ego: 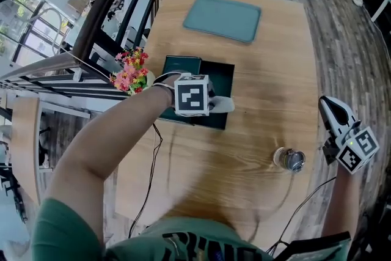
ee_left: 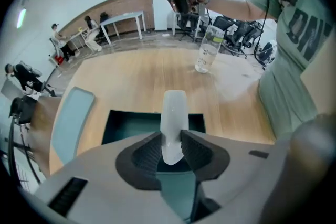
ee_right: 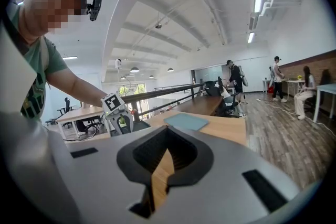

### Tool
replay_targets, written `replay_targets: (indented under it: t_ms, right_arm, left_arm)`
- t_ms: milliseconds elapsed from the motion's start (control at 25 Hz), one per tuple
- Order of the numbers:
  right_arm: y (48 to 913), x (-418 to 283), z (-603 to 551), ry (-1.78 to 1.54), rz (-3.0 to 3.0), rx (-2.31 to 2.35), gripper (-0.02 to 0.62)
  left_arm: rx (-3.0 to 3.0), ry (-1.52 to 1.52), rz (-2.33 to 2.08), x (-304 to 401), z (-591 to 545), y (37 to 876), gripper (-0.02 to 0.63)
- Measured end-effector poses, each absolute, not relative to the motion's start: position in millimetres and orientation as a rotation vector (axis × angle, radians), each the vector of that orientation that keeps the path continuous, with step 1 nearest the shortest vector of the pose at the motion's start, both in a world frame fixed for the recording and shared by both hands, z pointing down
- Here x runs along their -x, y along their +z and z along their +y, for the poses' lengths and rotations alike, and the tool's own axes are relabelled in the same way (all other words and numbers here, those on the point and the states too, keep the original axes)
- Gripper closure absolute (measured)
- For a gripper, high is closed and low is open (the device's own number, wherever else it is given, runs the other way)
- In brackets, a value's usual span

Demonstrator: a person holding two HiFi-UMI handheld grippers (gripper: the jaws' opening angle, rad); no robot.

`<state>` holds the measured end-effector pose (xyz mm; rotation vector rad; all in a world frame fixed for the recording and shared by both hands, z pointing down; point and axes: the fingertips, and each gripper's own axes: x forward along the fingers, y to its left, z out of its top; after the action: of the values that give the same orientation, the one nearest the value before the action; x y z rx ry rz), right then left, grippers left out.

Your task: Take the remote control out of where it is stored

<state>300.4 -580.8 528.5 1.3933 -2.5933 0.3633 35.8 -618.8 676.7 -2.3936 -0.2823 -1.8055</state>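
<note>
While the left gripper (ee_left: pixel 173 141) hangs over the middle of the wooden table (ego: pixel 269 88), entries run left to right.

- Far left, at the table edge by the railing: bunch of pink and yellow flowers (ego: pixel 130 71).
- Left gripper: points steeply down. Its ribbed dark pads (ee_left: pixel 148 153) are clamped on both sides of a slim white remote control (ee_left: pixel 174 113). The remote's lower end sits between the pads and its rounded end sticks out past them.
- Remote position: held over the open dark green box (ego: pixel 215 73), not lying in it. The box's teal inside shows behind and on either side of the remote.
- Beyond the box, towards the far end of the table: flat teal tray (ego: pixel 223 18), apart from the box.
- Right of centre: clear plastic bottle (ego: pixel 289 159), upright, well apart from the box.
- Right gripper (ee_right: pixel 166 159): off the table's right edge, roughly level. Fingertips are together and only a thin sliver of table wood shows behind them. Nothing held.
</note>
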Motion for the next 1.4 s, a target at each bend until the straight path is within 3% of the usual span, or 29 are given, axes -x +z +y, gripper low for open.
replay_targets:
  t_ms: [360, 800, 1200, 1400]
  right_arm:
    - [498, -298, -561, 0.341, -2.613, -1.433, 0.595]
    - [395, -257, -523, 0.165, -2.772, -1.364, 0.595]
    - [273, -156, -420, -0.017, -2.877, -1.377, 0.595]
    - [251, -55, -338, 0.013, -2.888, -1.419, 0.595]
  left_arm:
    - [2.677, -1.296, 0.186, -26, -635, 582, 0.483]
    - [2.783, -0.515, 0.698, 20, -565, 400, 0.483]
    - [2.726, -0.013, 0.856, 146, -442, 248, 0.483]
    - [2.73, 0.066, 0.872, 252, -355, 220, 0.483]
